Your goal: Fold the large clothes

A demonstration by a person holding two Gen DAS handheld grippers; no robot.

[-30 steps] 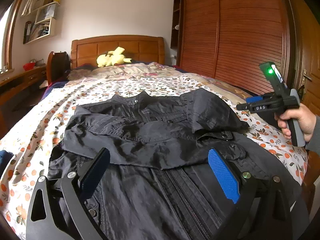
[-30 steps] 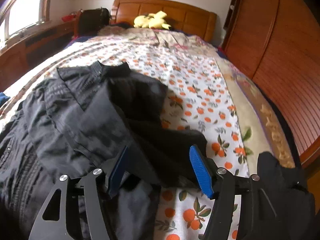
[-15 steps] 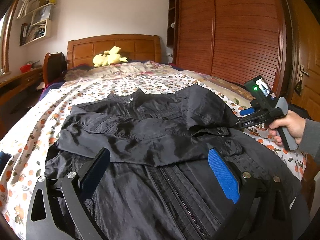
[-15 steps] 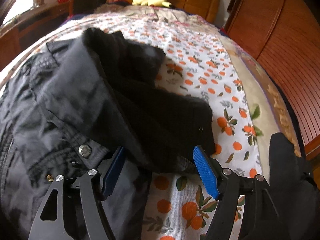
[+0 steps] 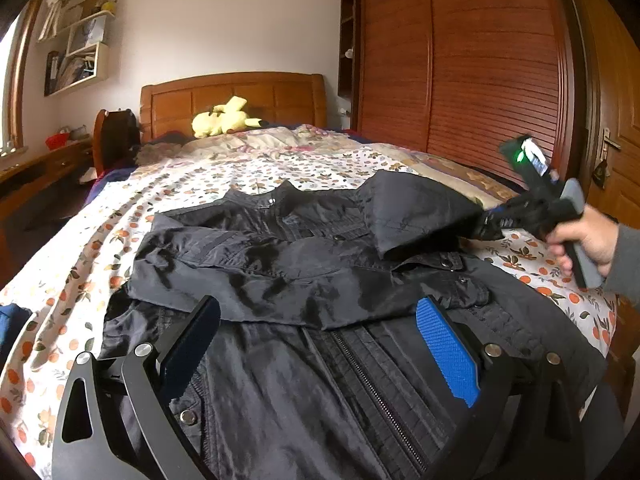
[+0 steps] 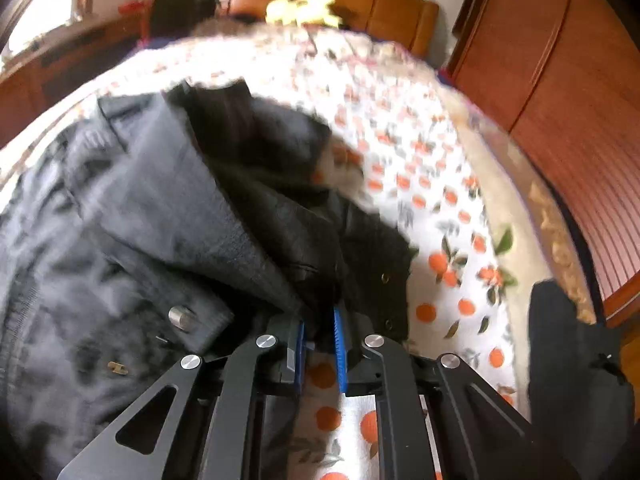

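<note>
Broadly, a bed (image 5: 132, 200) with an orange-print sheet fills both views, its wooden headboard (image 5: 232, 96) at the far end and a louvred wardrobe (image 5: 492, 72) close along its right side; the near foot of the bed is cut off by the frame edges in both pictures

Across the near half of it lies a black jacket (image 5: 280, 264), collar toward the headboard, one sleeve folded flat across the chest, the zip running down the middle toward the camera. Bare sheet lies open on the left of the jacket and beyond its collar; on the right only a narrow strip of sheet separates it from the mattress edge. The jacket's hem is hidden under the left gripper's frame

At the right shoulder a dark flap of the jacket (image 6: 312, 240) stands raised off the sheet. The right gripper (image 6: 320, 336) is closing its jaws on the lower edge of that flap — the blue pads (image 6: 339, 344) are nearly together with the black cloth between them. This view is blurred, so how deep the cloth sits in the pinch is hard to make out. A hand (image 5: 588, 240) in a grey sleeve holds the tool, partly cut off at the right edge

The left gripper (image 5: 320, 344) hovers over the jacket's lower front, fingers spread wide, nothing between them — whether they touch the cloth cannot be told

A yellow plush toy (image 5: 224, 120) rests at the headboard
</note>
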